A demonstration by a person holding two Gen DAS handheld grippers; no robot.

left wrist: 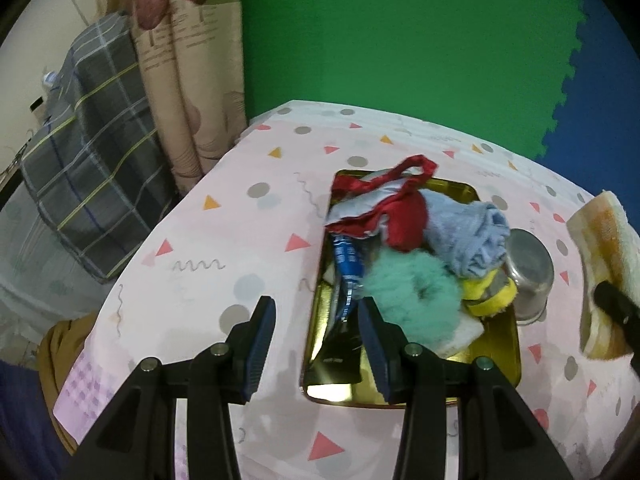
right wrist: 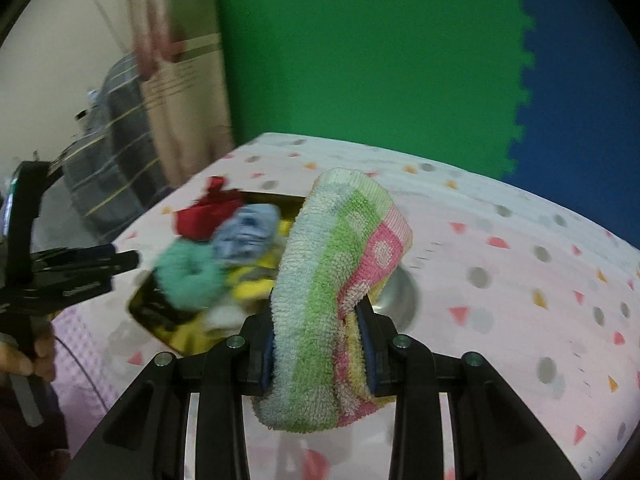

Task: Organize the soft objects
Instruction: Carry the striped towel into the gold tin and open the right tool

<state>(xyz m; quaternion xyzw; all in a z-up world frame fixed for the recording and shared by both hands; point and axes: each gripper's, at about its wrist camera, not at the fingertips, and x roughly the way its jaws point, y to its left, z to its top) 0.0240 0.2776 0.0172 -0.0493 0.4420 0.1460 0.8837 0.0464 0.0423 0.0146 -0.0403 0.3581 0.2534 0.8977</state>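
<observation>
A: How far is the sorting, in your view?

B: I think it is well advanced. The gold tray (left wrist: 502, 364) in the centre of the left wrist view already holds a heap: a red cloth (left wrist: 394, 210), a blue cloth (left wrist: 472, 236), a green scrunchie (left wrist: 412, 292) and something yellow (left wrist: 490, 294) at the right of the heap. A blue tube (left wrist: 347, 266) lies in the tray too, which does not look soft.

A: And what is left?

B: At least the towel (right wrist: 316, 292). The right gripper (right wrist: 318, 350) is closed on it; both pads press the folded striped cloth, and the free end stands up and flops over in the middle of the right wrist view. It is above the worktop (right wrist: 500, 280), just right of the tray, not yet in it.

A: The left gripper?

B: The left gripper (left wrist: 316, 320) stands open and holds nothing. It hangs over the lower left edge of the tray, one finger over the worktop, the other over the tray.

A: Anything else outside?

B: A metal bowl (left wrist: 530, 276) stands on the worktop, touching or almost touching the right side of the tray. It is hard, so I judge it is not part of the job. Other soft things on the worktop I do not see, so the towel may be the last piece.
</observation>
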